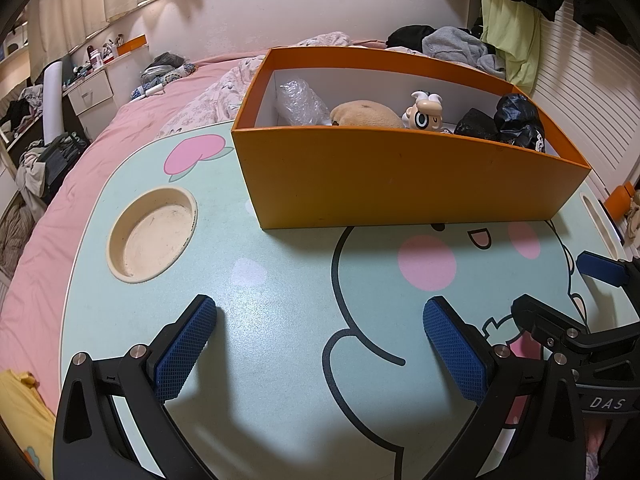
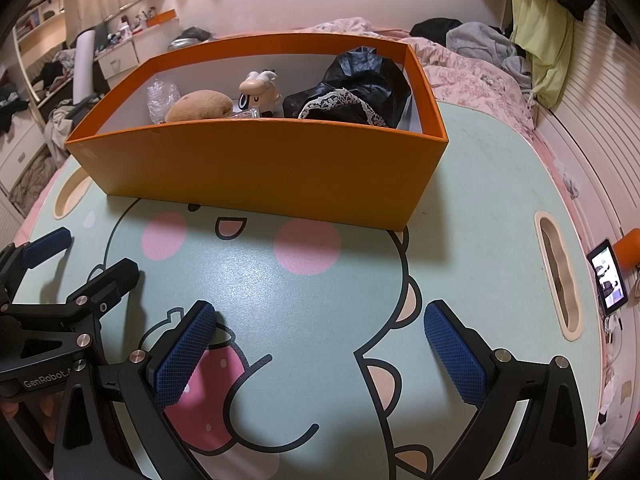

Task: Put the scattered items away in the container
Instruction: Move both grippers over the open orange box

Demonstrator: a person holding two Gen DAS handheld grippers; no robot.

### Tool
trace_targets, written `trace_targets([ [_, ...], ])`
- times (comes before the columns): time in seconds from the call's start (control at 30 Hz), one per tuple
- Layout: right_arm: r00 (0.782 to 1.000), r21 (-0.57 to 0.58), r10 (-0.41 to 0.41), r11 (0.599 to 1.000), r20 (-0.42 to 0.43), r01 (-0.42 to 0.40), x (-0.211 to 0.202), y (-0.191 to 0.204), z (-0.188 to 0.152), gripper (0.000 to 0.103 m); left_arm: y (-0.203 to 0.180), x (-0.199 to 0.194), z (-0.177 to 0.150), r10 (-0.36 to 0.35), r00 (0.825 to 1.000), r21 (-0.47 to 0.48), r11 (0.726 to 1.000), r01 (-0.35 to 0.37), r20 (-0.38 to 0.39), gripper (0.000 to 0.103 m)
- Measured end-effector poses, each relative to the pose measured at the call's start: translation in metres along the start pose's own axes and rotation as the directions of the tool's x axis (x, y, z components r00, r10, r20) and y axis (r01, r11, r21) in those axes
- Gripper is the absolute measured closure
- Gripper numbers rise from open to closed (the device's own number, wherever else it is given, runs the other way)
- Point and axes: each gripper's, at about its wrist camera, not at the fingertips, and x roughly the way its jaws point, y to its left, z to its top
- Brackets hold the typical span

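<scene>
Orange cardboard box holds every item on the mint-green cartoon-printed tabletop (image 1: 280, 280).

The orange cardboard box (image 1: 400, 176) stands at the tabletop's far side, holding a crumpled black plastic bag (image 2: 360, 80), tan plush (image 2: 200, 106), clear wrap (image 1: 298, 102) and small cartoon figurine (image 1: 422, 114). Left hand-held gripper (image 1: 320, 354) and right hand-held gripper (image 2: 320, 354) hover wide open, empty.

Warm dim indoor light from above, hard shadows under the orange cardboard box (image 1: 400, 176), heavy fisheye bending and dark vignetted corners, focus sharp.
</scene>
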Motion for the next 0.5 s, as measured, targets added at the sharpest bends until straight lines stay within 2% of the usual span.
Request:
trace_targets([
  [0.27,1.000,0.001,0.000,1.000,0.000,0.000,-0.001,-0.001,-0.003,0.000,0.005,0.001,0.002,0.000,1.000,0.006,1.000,0.000,-0.004,0.000],
  [0.33,1.000,0.007,0.008,1.000,-0.004,-0.007,0.001,-0.003,-0.004,0.001,0.011,-0.003,0.002,-0.020,1.000,0.003,1.000,0.020,0.004,0.000],
  [0.37,1.000,0.013,0.020,1.000,-0.001,-0.020,0.000,-0.003,-0.003,0.003,0.015,-0.008,0.001,-0.029,0.999,-0.007,1.000,0.029,0.019,0.000],
  [0.43,0.998,0.038,0.051,0.998,0.024,-0.052,-0.007,-0.009,-0.003,0.025,0.026,-0.025,0.007,-0.047,0.997,-0.030,0.998,0.049,0.063,0.000],
  [0.5,0.996,0.051,0.083,0.995,0.041,-0.085,-0.020,-0.016,-0.001,0.035,0.039,-0.040,0.015,-0.063,0.993,-0.036,0.997,0.067,0.104,0.000],
])
